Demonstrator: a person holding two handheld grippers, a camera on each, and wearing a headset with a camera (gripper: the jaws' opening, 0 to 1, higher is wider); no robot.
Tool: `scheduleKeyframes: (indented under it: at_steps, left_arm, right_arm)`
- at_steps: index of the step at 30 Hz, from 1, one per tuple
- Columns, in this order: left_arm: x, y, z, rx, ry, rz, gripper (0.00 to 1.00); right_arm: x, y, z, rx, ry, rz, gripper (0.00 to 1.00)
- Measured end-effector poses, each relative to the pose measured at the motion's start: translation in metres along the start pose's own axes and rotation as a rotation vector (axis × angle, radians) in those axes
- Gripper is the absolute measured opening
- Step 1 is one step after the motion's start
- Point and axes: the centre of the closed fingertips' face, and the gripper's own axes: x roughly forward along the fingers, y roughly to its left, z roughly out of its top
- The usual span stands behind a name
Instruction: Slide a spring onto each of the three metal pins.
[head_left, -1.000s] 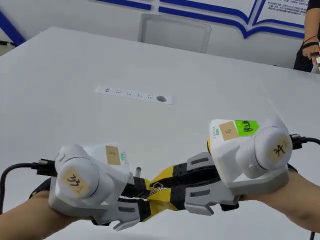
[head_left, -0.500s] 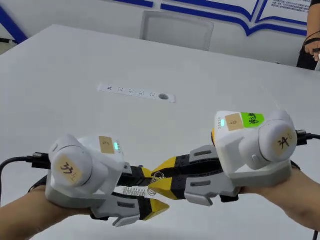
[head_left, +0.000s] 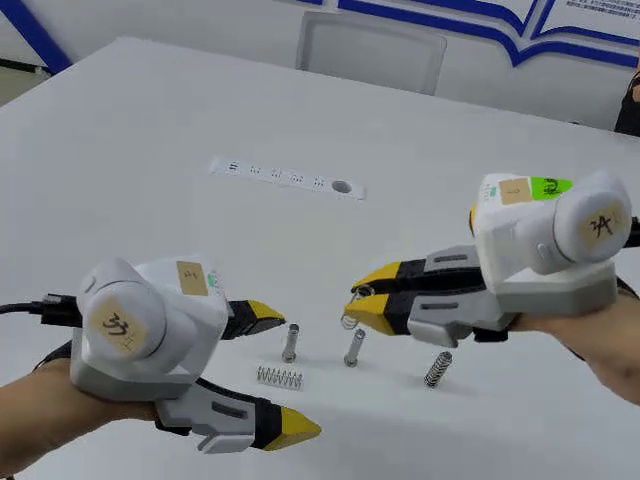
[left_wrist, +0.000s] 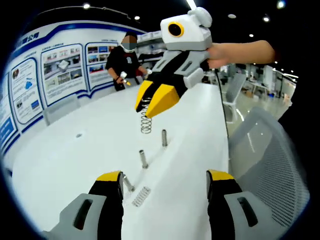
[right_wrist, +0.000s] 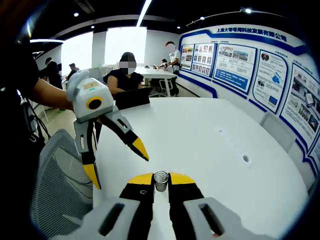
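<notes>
Spring (right_wrist: 160, 181) in play was pinched right at the tips of the right gripper's (head_left: 358, 303) fingers (right_wrist: 142, 181). They were clamped shut across its top coils and the rest dangled free underneath. It hung off the surface (head_left: 150, 150), close above the middle pin (head_left: 354, 347) but not on it yet. Over on the other side the left gripper (left_wrist: 165, 176) was carrying nothing, fingers (left_wrist: 110, 177) spread wide and hovering low by the near pin (head_left: 291, 342).

Down below, the pins stood in a loose row. The near and middle ones were bare and upright, and the third pin (head_left: 437, 368), off to the right, looked like it already had a spring on it. A loose spring (head_left: 279, 377) lay on its side just beside the near pin. Further back were a power strip (head_left: 288, 178) set into the surface and a chair (head_left: 370, 50) at the far edge.

Handling-wise, my guess is that this thing weighs basically nothing. It's thin wire, squishy and bouncy, so too hard a squeeze would crush the coils or ping it away. The best hold looked like a light pinch across one end. That leaves the bottom opening clear and lets it hang straight over a pin top. I couldn't tell if the pins were fixed down, so a sideways bump might knock one over.
</notes>
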Motion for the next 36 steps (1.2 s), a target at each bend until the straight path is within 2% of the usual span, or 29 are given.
scheduleKeyframes:
  at_steps: [2,6,10,13,17,24,30,36]
  left_arm:
    - [-0.001,0.003,-0.001,-0.009,-0.004,0.008,0.75]
    - [-0.003,0.008,-0.007,-0.016,0.013,0.019,0.77]
    - [-0.005,0.012,-0.01,-0.026,0.02,0.028,0.81]
    - [-0.008,0.014,-0.013,-0.021,0.032,0.033,0.82]
    - [-0.011,0.018,-0.016,-0.034,0.027,0.046,0.86]
    - [-0.015,0.022,-0.023,-0.053,0.039,0.069,0.92]
    - [-0.017,0.024,-0.027,-0.069,0.038,0.072,0.94]
    - [-0.017,0.025,-0.031,-0.074,0.046,0.076,0.94]
  right_arm:
    - [-0.001,-0.008,0.0,0.017,-0.005,-0.021,0.11]
    - [0.0,-0.022,-0.009,0.033,0.011,-0.054,0.11]
    - [0.005,-0.028,-0.019,0.069,0.017,-0.069,0.11]
    - [0.009,-0.028,-0.027,0.092,0.025,-0.069,0.11]
    - [0.014,-0.029,-0.034,0.097,0.036,-0.067,0.11]
    - [0.026,-0.035,-0.042,0.129,0.043,-0.097,0.11]
    - [0.035,-0.039,-0.058,0.159,0.072,-0.111,0.11]
    - [0.041,-0.041,-0.067,0.21,0.073,-0.113,0.11]
